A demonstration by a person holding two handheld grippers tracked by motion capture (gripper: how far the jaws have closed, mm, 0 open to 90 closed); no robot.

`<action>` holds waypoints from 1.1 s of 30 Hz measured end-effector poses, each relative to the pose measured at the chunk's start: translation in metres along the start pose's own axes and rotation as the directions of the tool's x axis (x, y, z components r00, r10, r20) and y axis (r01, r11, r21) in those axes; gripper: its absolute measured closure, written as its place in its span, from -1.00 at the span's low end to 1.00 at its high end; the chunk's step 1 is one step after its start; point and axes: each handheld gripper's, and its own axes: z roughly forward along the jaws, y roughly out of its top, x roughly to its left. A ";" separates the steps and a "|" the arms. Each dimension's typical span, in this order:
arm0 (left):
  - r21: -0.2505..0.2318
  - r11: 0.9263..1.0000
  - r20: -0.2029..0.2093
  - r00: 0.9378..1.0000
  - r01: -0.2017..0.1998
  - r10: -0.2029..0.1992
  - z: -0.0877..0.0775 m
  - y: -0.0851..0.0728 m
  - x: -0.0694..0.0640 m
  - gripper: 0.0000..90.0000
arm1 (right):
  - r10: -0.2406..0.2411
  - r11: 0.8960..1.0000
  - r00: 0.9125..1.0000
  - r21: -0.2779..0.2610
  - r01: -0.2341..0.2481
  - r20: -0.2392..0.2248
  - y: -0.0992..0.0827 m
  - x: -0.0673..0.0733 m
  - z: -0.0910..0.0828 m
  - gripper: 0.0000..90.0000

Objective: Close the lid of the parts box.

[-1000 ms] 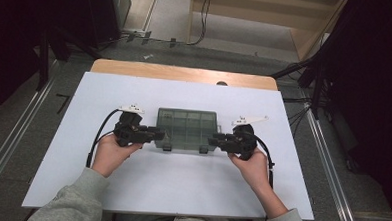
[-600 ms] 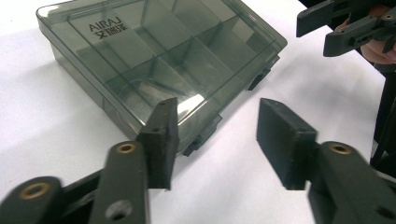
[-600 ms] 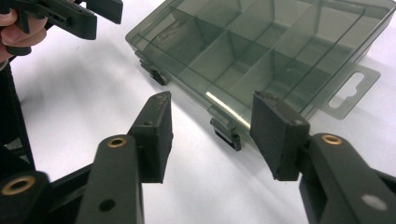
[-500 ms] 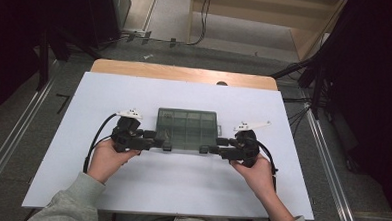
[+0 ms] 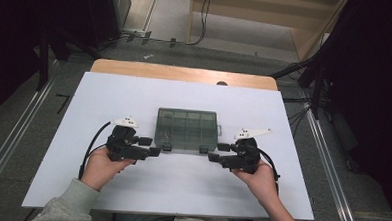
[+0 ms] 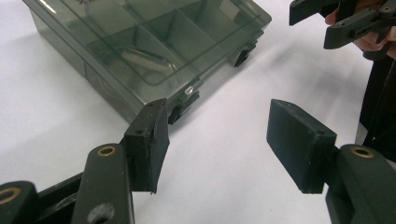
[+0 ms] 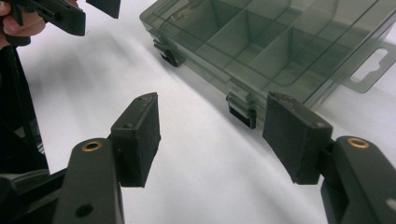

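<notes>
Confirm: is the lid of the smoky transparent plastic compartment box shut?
Shut. The smoky transparent plastic compartment box has its lid lying flat on the base, and both front latches are down.

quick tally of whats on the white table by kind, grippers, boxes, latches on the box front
Handheld grippers: 2, left gripper and right gripper, both with jaws open
Smoky clear compartment box: 1, lid shut
Black front latches: 2, left latch and right latch
Total: 5

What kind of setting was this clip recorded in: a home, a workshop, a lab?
Probably a lab or recording bay, not a home. A white board laid over a wooden table, metal floor rails, loose cables and dark surroundings point that way.
</notes>
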 end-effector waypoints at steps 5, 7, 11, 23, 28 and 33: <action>0.008 1.000 0.010 1.000 -0.007 0.007 -0.002 -0.006 -0.001 -0.23 | 0.000 1.000 1.000 0.010 0.000 -0.004 -0.006 0.001 0.000 -0.30; 0.021 1.000 0.008 1.000 -0.013 0.013 -0.002 -0.009 -0.001 -0.24 | 0.001 1.000 1.000 0.009 0.000 -0.007 -0.009 0.002 0.000 -0.32; 0.019 1.000 0.007 1.000 -0.008 0.008 -0.005 -0.015 -0.001 -0.24 | 0.001 1.000 1.000 0.011 -0.001 -0.010 -0.015 0.002 -0.002 -0.33; 0.024 1.000 -0.013 1.000 -0.012 0.012 -0.016 -0.033 0.000 -0.24 | 0.010 1.000 1.000 0.023 -0.009 -0.003 -0.032 0.001 -0.008 -0.34; 0.019 1.000 -0.035 0.999 -0.021 0.022 -0.022 -0.038 0.002 -0.24 | 0.013 0.999 1.000 0.029 -0.013 0.001 -0.040 -0.001 -0.009 -0.34; 0.016 1.000 -0.043 0.999 -0.006 0.007 -0.028 -0.043 0.006 -0.24 | 0.014 0.999 1.000 0.029 -0.014 0.013 -0.047 -0.003 -0.013 -0.34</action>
